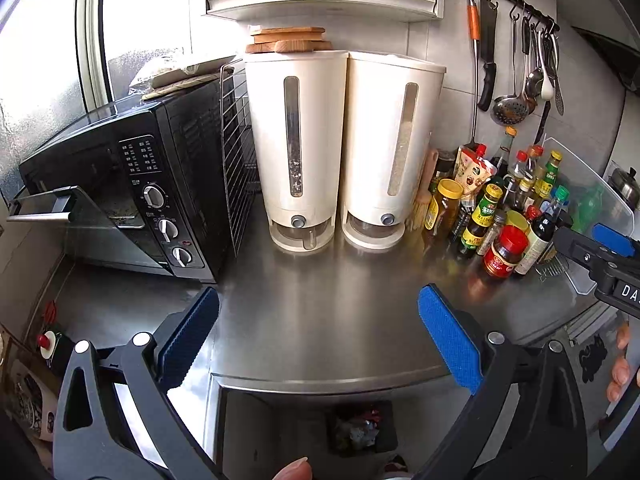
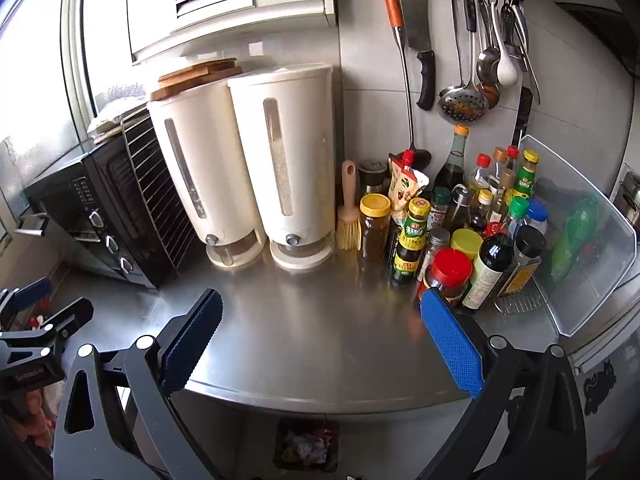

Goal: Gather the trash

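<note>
While both pairs of tongs hang over the front edge of the brushed stainless-steel counter (image 1: 320, 312), neither pinches anything: the left gripper (image 1: 319, 338) has its blue-padded fingers spread wide, and the right gripper (image 2: 321, 340) is spread just as wide. The trash lies below them, crumpled wrappers and paper in a small dark square bin (image 1: 362, 428) on the floor under the counter's lip; in the left wrist view it sits below the gap between the fingers, slightly toward the right-hand one, and in the right wrist view the same bin (image 2: 306, 446) shows beneath the gap, a little toward the left-hand finger. Nothing of the trash touches either pair. The counter between the pads is bare metal. Further back stand two tall cream plastic grain dispensers (image 1: 340, 148) side by side, with wooden boards on the left one. To their left sits a black countertop oven (image 1: 120, 200) with its glass door ajar and a wire rack leaning against its side. To the right a cluster of sauce bottles and jars (image 2: 460, 232) stands beside a clear plastic splash guard (image 2: 580, 232). Fingertips (image 1: 618, 364) show at the right edge of the left view.
</note>
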Available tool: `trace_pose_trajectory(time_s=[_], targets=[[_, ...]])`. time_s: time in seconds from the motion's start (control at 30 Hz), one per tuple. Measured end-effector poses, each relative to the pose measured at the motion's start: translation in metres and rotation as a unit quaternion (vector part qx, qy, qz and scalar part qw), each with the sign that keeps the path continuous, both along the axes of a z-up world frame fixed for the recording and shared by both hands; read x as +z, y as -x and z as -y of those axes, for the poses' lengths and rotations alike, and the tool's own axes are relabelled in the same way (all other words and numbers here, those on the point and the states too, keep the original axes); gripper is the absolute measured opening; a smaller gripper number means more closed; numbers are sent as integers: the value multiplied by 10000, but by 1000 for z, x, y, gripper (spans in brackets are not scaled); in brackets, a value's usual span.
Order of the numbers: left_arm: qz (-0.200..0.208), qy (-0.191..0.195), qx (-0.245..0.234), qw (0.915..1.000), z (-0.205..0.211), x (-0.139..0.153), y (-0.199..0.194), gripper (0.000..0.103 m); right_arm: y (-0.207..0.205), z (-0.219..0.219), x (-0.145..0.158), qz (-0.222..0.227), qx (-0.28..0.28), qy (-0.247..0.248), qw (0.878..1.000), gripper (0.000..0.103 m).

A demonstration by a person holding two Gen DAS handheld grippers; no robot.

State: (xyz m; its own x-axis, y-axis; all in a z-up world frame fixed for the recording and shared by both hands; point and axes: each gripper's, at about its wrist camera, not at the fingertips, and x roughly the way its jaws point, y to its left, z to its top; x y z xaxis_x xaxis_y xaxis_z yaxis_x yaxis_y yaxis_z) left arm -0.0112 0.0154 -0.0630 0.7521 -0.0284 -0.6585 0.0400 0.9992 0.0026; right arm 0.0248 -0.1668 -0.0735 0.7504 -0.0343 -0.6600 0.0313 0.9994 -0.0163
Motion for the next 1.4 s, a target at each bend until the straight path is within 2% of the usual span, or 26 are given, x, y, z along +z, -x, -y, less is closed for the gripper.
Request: trace_pose_trajectory(time_s=[0.5,1.4], targets=[[391,-8,45,9992,2,22,-5,95,-6,-3,14,202,-28,13,9998,100],[517,-15,40,9987,2,30,-9,95,-14,-3,23,228,-91,107,9996,100]])
